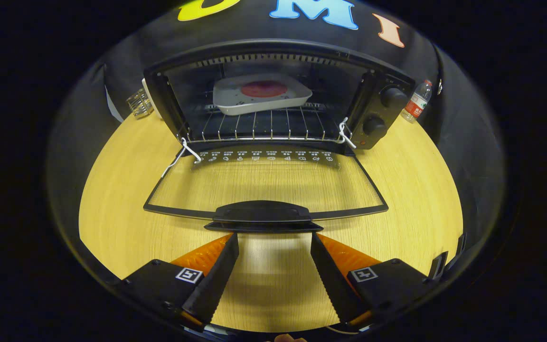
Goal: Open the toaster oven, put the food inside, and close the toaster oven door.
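Toaster oven (273, 95) at table's (121, 199) far edge, door (266, 183) folded flat, tray of food (259, 92) on rack. Gripper (273, 237) fingers apart, empty, just short of door handle (261, 216). Best: slip under handle, lift evenly, swing shut gently.

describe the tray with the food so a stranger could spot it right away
Find the black toaster oven on the wooden table, its door dropped open ahead of the open gripper. On its wire rack sits a pale tray, holding a round red patty.
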Motion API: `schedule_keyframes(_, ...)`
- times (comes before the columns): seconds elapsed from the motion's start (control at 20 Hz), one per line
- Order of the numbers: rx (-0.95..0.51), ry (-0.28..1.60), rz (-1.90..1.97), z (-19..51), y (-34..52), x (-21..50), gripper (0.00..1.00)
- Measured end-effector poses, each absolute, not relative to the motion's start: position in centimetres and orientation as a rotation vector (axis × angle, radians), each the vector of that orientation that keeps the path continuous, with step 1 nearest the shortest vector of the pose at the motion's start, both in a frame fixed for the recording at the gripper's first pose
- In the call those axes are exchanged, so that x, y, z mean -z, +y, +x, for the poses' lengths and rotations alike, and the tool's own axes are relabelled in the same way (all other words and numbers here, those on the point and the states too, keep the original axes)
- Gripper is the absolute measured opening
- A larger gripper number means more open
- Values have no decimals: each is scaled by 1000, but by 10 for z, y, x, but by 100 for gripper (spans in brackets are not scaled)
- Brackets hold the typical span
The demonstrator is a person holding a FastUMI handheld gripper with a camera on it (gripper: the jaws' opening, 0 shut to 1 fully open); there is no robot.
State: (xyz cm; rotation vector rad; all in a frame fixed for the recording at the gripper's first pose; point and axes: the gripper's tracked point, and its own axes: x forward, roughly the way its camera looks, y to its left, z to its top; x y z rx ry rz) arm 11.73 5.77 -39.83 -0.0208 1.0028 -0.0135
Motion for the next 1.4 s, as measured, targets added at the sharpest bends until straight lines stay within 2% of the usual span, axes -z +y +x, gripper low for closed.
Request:
schedule_keyframes(0.75, 61, 632, 122, 153, 65, 297, 97)
schedule_keyframes(1.0, 58, 536, 96, 129, 34, 258, 97)
schedule_keyframes(1.4, 27, 148, -72, 98, -22, 111, 97)
